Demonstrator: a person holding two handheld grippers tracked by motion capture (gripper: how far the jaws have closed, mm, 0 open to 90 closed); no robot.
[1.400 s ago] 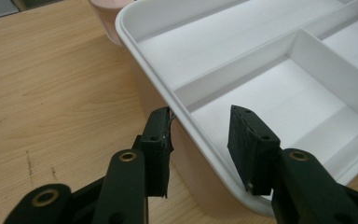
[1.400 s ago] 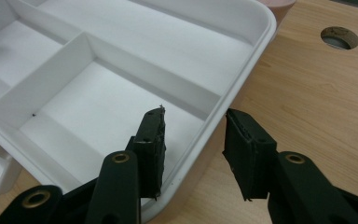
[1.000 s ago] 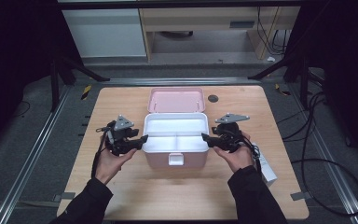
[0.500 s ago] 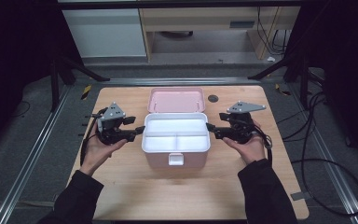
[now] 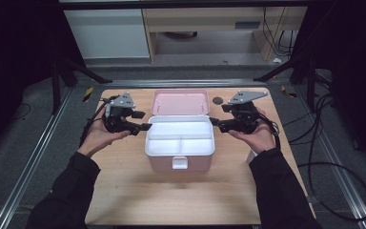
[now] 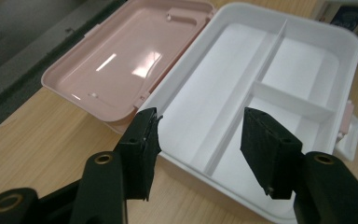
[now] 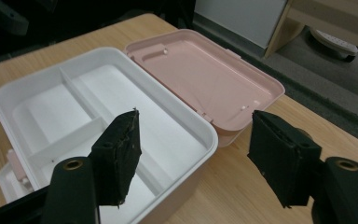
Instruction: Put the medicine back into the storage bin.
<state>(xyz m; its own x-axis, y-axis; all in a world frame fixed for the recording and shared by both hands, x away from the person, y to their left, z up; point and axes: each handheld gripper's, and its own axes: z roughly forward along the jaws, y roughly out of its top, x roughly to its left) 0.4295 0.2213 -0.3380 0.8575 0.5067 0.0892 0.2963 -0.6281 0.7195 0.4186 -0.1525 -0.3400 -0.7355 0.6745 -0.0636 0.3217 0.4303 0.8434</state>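
A pink box [image 5: 179,143] sits open in the middle of the wooden table, its white divided tray [image 6: 270,88] [image 7: 93,121] empty and its pink lid [image 5: 179,101] [image 6: 126,56] [image 7: 205,74] lying flat behind it. My left gripper [image 5: 146,126] [image 6: 200,142] hovers open at the box's back left corner, jaws empty. On the opposite side my right gripper [image 5: 213,121] [image 7: 193,149] hangs open at the back right corner, also holding nothing. A white latch [image 5: 180,163] hangs at the box's front.
The wooden table [image 5: 124,191] has bare room in front of the box. A small dark disc [image 5: 218,100] lies near the lid at the back right. A white object [image 5: 250,156] peeks out beside the right wrist. Metal rails [image 5: 33,157] flank the table.
Both grippers have drawn apart from the box's sides and moved toward the back corners, rising slightly. The box has stayed where it was.
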